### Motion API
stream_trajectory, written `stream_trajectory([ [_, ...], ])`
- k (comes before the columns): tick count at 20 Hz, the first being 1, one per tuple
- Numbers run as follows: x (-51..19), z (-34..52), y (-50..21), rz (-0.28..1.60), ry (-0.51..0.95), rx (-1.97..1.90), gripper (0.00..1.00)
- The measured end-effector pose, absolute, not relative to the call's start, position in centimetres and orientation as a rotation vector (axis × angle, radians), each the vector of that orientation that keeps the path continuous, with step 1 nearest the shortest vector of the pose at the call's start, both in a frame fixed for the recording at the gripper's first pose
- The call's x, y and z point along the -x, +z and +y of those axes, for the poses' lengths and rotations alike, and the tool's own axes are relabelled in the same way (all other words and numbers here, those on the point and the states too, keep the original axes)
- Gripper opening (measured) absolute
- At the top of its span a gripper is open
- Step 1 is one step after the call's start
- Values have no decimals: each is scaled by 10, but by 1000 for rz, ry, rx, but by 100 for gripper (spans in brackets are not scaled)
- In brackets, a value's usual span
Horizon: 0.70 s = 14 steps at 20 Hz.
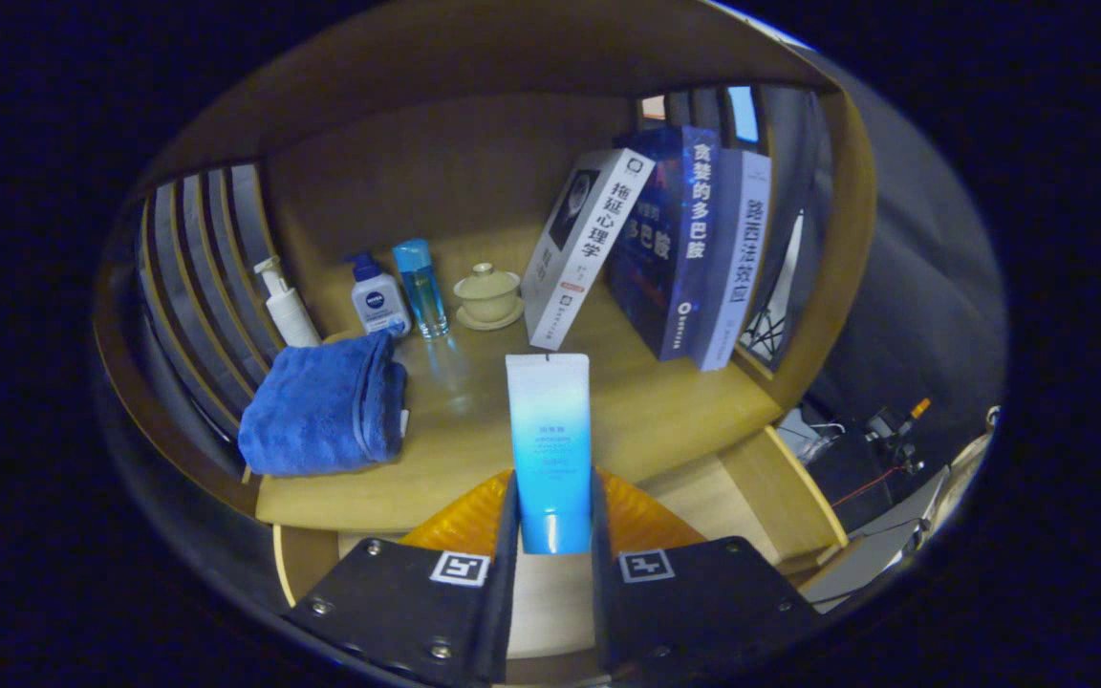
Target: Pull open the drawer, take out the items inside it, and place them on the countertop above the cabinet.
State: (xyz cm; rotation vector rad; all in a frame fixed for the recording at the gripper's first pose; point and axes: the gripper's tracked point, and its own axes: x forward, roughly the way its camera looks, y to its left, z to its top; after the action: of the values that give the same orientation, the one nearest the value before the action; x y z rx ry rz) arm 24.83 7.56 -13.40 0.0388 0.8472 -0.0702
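Observation:
My gripper is shut on a white-to-blue squeeze tube, which stands upright between the two fingers with its flat crimped end up. Both fingers press on the tube's lower blue part. The tube hangs over the front edge of the wooden countertop of the cabinet. Below the fingers lies the pale inside of the pulled-out drawer, with its side wall running off to the right.
On the countertop a folded blue towel lies left of the tube. Behind it stand a pump bottle, a small white bottle, a blue bottle and a lidded cup on a saucer. Three books lean at the right.

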Motion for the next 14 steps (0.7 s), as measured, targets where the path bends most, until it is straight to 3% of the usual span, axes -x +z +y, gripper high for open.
stream_trajectory([
  [14, -300, 75, -200, 920, 21, -74, 35],
])
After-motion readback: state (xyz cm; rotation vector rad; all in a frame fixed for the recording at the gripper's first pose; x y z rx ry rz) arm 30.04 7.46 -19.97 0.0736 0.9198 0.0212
